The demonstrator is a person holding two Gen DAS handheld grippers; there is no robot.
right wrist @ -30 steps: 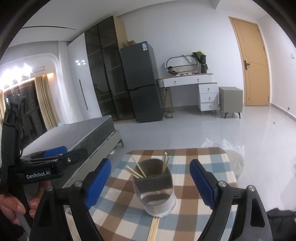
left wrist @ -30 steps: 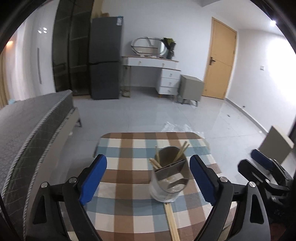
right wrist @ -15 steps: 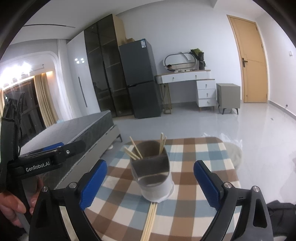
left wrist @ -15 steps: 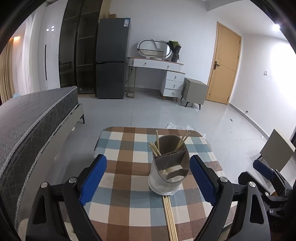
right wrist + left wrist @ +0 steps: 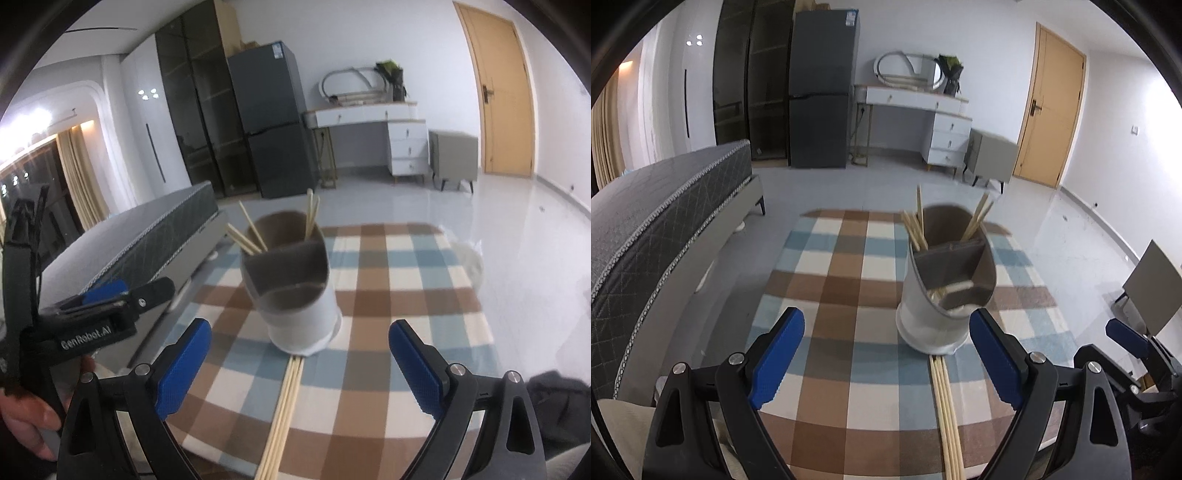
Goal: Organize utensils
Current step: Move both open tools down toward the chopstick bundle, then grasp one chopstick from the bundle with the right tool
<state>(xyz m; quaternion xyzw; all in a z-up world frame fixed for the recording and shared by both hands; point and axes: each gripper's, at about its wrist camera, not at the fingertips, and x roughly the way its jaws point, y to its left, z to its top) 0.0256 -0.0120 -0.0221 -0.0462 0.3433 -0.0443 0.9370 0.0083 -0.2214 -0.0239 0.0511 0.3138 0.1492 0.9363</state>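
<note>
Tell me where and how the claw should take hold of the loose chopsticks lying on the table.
Grip the chopsticks mid-length on the near stretch, coming from above with the right claw, fingers closing across the bundle. They lie flat together, far ends against the holder, so the near part is probably the freest.

Each handheld gripper is built of matte black plastic: two angular arms with triangular cut-outs, joined by round silver screws, ending in flat bright-blue fingers with a finely dotted, grippy face. The left gripper (image 5: 886, 350) shows one such pad (image 5: 777, 356) on each side, as does the right gripper (image 5: 299, 363), whose blue fingers (image 5: 415, 363) look the same. In the right wrist view the left tool's black body carries white lettering "GenRobot.AI", gripped by a bare hand (image 5: 26, 417).
</note>
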